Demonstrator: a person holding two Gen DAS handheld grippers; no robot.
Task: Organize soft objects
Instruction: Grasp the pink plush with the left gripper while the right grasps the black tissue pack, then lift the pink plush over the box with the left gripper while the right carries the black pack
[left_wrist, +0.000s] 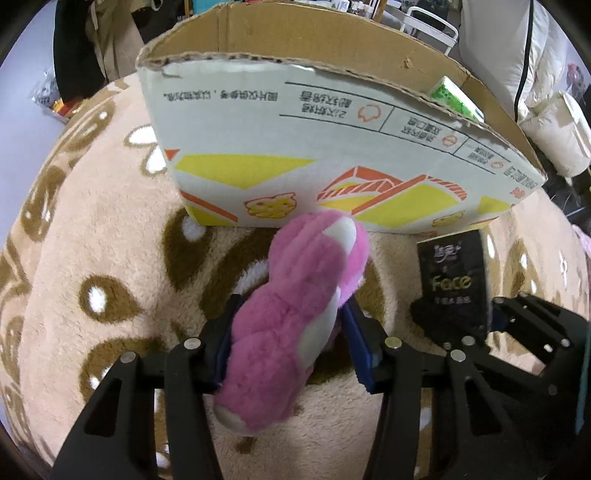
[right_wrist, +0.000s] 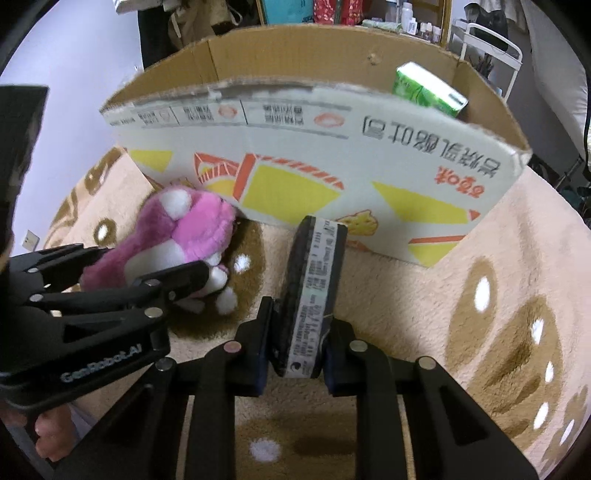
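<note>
My left gripper (left_wrist: 291, 332) is shut on a pink and white plush toy (left_wrist: 295, 314), held just in front of the cardboard box (left_wrist: 332, 147). The toy also shows in the right wrist view (right_wrist: 184, 236), with the left gripper (right_wrist: 192, 277) around it. My right gripper (right_wrist: 295, 339) is shut on a black tissue pack (right_wrist: 314, 288), held on edge in front of the box (right_wrist: 314, 147). The pack also shows in the left wrist view (left_wrist: 452, 280), with the right gripper (left_wrist: 454, 325) around it. A green tissue pack (right_wrist: 428, 88) lies inside the box at the right.
A beige fleece blanket with brown patterns (left_wrist: 92, 258) covers the surface under both grippers. A white metal rack (right_wrist: 491, 48) and white bedding (left_wrist: 554, 122) lie behind the box to the right. Clutter and shelves stand at the back.
</note>
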